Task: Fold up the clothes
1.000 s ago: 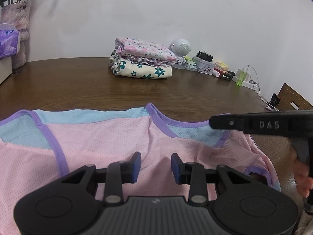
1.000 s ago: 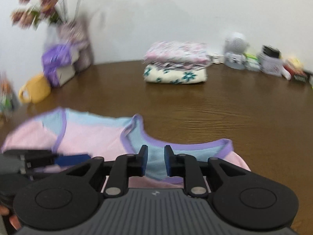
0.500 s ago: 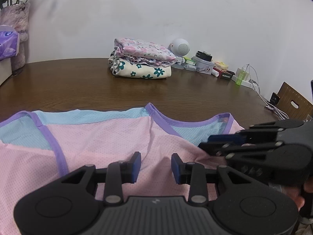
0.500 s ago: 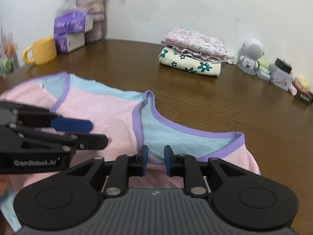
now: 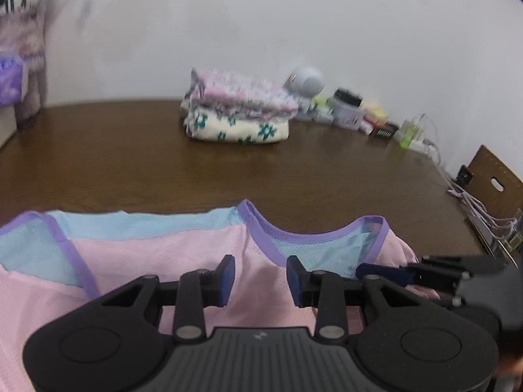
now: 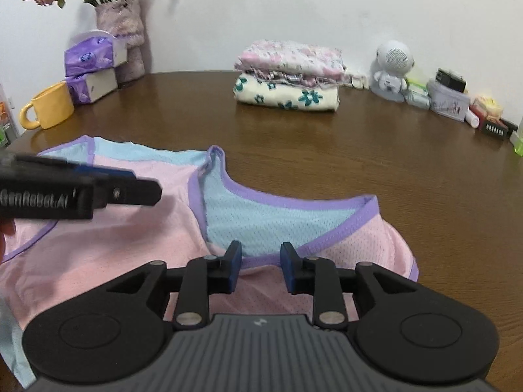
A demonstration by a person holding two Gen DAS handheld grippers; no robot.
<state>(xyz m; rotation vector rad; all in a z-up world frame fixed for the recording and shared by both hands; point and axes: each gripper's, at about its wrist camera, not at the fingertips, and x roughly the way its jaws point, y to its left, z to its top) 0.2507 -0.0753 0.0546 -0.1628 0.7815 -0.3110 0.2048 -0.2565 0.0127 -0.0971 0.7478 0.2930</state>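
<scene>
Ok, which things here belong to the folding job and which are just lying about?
For the job:
- pink and blue mesh top with purple trim
- stack of folded floral clothes
- left gripper, right gripper, both open

Lying about:
- yellow mug
- purple tissue packs
- vase of dried flowers
- white robot-shaped speaker

Beyond my fingers a dark brown wooden counter [image 6: 376, 163] runs to a plain white wall [image 6: 294, 6], evenly lit.

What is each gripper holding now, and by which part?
Nothing. The left gripper and the right gripper both stand with jaws apart above the pink top; the right one's jaws have just been opening, with no cloth pinched between them.
</scene>
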